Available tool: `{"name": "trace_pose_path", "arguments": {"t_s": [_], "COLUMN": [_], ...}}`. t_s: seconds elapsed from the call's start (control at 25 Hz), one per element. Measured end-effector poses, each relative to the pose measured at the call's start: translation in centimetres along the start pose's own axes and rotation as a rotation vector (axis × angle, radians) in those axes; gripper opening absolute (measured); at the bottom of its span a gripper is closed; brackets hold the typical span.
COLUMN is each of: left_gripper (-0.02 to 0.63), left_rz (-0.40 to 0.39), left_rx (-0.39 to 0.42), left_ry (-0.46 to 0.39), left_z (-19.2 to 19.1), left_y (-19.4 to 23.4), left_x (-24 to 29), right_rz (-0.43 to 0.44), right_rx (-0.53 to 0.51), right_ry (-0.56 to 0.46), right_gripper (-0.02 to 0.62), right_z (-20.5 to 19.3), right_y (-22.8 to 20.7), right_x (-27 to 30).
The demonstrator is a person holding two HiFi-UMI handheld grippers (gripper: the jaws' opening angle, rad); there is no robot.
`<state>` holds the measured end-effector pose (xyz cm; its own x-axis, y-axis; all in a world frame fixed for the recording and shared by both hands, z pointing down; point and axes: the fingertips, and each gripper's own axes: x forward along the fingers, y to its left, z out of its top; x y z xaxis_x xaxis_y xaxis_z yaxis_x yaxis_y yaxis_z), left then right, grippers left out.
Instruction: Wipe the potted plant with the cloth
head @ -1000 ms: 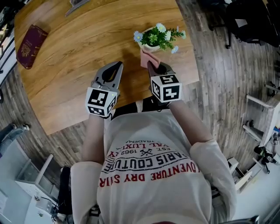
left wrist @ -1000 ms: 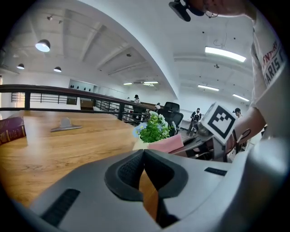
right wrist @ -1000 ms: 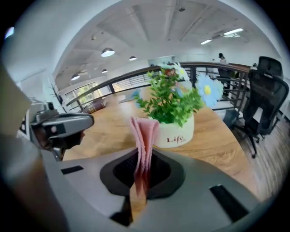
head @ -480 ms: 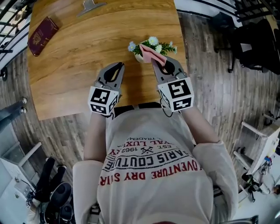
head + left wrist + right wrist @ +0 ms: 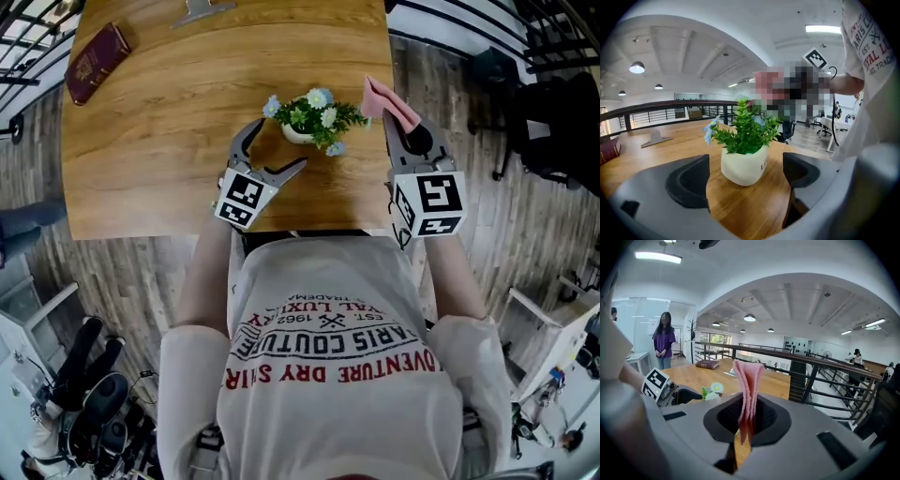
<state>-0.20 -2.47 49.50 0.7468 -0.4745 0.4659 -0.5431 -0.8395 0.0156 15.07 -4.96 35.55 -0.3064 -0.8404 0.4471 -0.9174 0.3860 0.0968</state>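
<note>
Loose cream cotton T-shirt point(image 5: 328, 403), printed across the chest in red and black capitals; wide sleeves point(image 5: 187, 366) of the same cloth. Grey moulded-plastic left gripper point(image 5: 277, 145) and right gripper point(image 5: 392, 117), with black pads point(image 5: 689, 180) inside and a white cube point(image 5: 242, 198) of black square markers on each. Thin black cable point(image 5: 832, 108) by the right one.

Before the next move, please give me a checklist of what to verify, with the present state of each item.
Cloth gripped by right gripper: ok, jaws shut on it.
Left gripper open: ok; its jaws have just been opening, with the potted plant between them.
Potted plant steadied: not ok; the left gripper does not touch it.
Potted plant upright on table: ok.
Cloth on the potted plant: not ok; held apart from it.
</note>
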Motion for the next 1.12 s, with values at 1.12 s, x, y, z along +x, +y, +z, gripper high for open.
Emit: {"name": "trace_pose_path", "arguments": {"t_s": [1.12], "left_gripper": [0.558], "left_rz": [-0.404], "left_rx": [0.233], "left_ry": [0.077], "left_z": [-1.1], "left_y": [-0.5], "left_x": [9.1], "right_rz": [0.001], "right_rx": [0.056], "right_ry": [0.1], "right_gripper": [0.037], "right_z": [-9.0], "right_y": [-5.1], "right_x": [6.8]}}
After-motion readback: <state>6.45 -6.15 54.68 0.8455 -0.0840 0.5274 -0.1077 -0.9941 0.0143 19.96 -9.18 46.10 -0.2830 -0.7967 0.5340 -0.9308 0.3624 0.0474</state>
